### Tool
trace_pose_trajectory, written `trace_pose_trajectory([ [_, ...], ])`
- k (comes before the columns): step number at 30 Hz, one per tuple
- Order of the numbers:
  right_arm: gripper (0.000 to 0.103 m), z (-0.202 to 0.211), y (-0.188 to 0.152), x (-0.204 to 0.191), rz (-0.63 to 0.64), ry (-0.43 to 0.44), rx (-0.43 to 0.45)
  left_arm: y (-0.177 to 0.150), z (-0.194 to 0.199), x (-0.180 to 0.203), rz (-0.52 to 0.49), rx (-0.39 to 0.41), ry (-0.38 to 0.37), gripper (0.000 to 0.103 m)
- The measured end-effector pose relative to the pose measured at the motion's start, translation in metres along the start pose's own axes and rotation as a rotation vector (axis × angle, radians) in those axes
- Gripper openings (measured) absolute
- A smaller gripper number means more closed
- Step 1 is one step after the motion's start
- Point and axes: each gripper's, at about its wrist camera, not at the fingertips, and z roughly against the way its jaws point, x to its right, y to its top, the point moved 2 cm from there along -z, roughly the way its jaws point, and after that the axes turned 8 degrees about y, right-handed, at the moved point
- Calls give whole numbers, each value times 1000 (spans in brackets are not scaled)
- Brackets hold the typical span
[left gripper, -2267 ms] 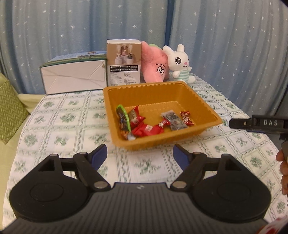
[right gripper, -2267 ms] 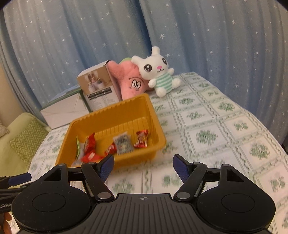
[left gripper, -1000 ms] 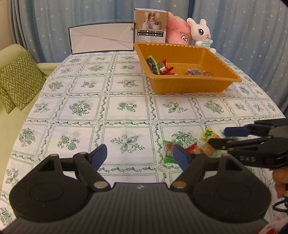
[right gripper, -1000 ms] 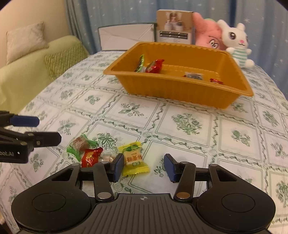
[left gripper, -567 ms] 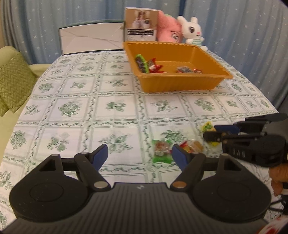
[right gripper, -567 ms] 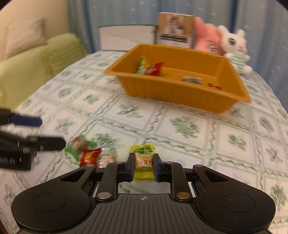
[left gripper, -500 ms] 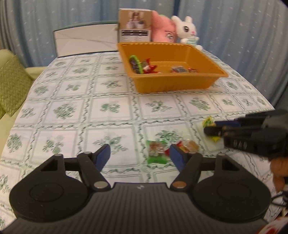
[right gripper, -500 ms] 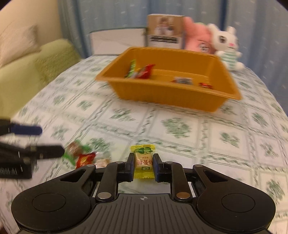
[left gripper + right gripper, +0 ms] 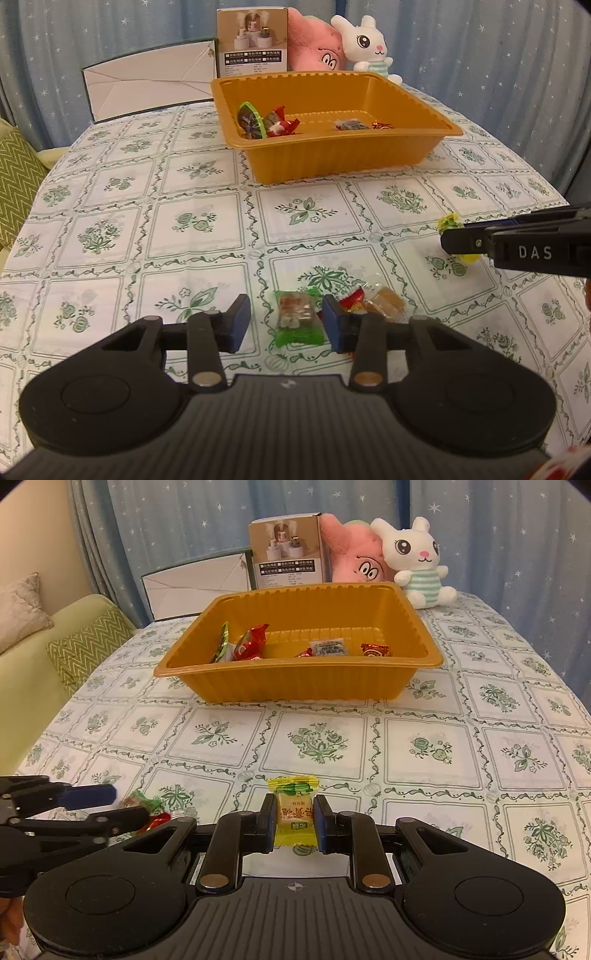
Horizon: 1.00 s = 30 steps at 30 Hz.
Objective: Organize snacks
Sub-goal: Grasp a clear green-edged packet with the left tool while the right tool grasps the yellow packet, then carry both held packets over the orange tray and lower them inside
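My left gripper (image 9: 286,314) hangs low over the tablecloth, and its jaws are closing around a green-wrapped candy (image 9: 297,319). The right pad is close beside the wrapper; the left pad stands clear of it. A red candy (image 9: 352,299) and a clear amber candy (image 9: 386,302) lie just behind the right finger. My right gripper (image 9: 294,812) is shut on a yellow candy (image 9: 295,816), held just above the cloth. The orange tray (image 9: 295,683) stands further back with several wrapped snacks inside. The left wrist view shows the right gripper (image 9: 454,232) at the right edge, and the tray (image 9: 343,158) beyond.
Behind the tray are a white flat box (image 9: 147,88), a small product box (image 9: 253,44), a pink plush (image 9: 314,48) and a white bunny plush (image 9: 417,561). A green sofa with a zigzag cushion (image 9: 88,646) borders the table's left edge. Blue star curtains hang behind.
My left gripper sank toward the green candy and its jaws narrowed around it. My right gripper shut on the yellow candy and lifted it slightly off the cloth.
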Motion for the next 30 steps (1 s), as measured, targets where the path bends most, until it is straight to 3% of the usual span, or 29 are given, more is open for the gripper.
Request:
trace_pose_trajectory([
  [7, 21, -1, 1, 0, -9, -1, 1, 0, -1, 3, -8, -13, -3, 19],
  [22, 21, 20, 7, -4, -4, 9, 40, 19, 27, 2, 65, 48, -26, 18],
  [30, 21, 45, 21, 3, -12, -4, 91, 46, 47, 13, 43, 93, -44, 18],
])
